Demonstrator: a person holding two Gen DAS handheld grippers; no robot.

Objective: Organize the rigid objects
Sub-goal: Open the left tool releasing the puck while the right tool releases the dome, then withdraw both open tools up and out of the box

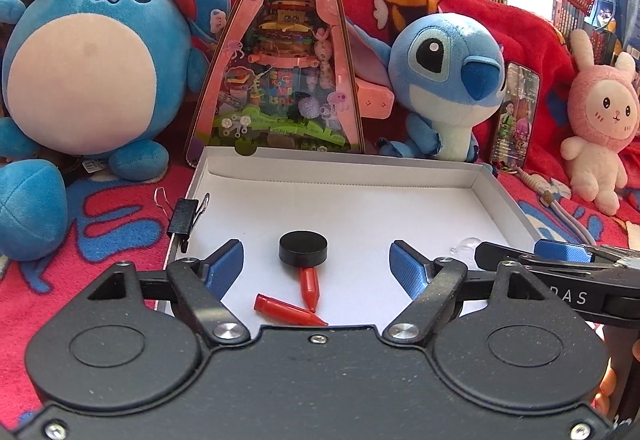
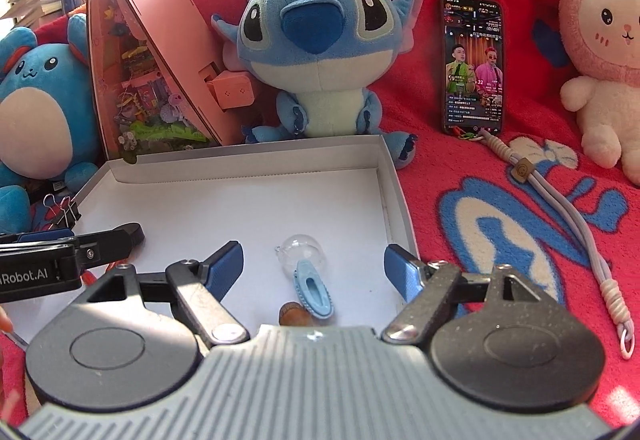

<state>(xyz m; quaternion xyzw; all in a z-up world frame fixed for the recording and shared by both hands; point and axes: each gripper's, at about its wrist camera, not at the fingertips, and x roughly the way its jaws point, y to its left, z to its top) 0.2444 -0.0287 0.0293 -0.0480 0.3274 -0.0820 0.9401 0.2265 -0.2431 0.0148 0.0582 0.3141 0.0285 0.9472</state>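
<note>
Jaws spread on your left gripper (image 1: 316,266) over the black disc (image 1: 303,249) and red caps (image 1: 298,300) in the white box (image 1: 340,166): lift clear without nudging them. Your right gripper (image 2: 314,266), likewise spread and empty, frames the blue clip (image 2: 314,290) and clear bauble (image 2: 302,250); retreat straight.

Blue clip (image 2: 314,290) beside clear ball (image 2: 302,250)
</note>
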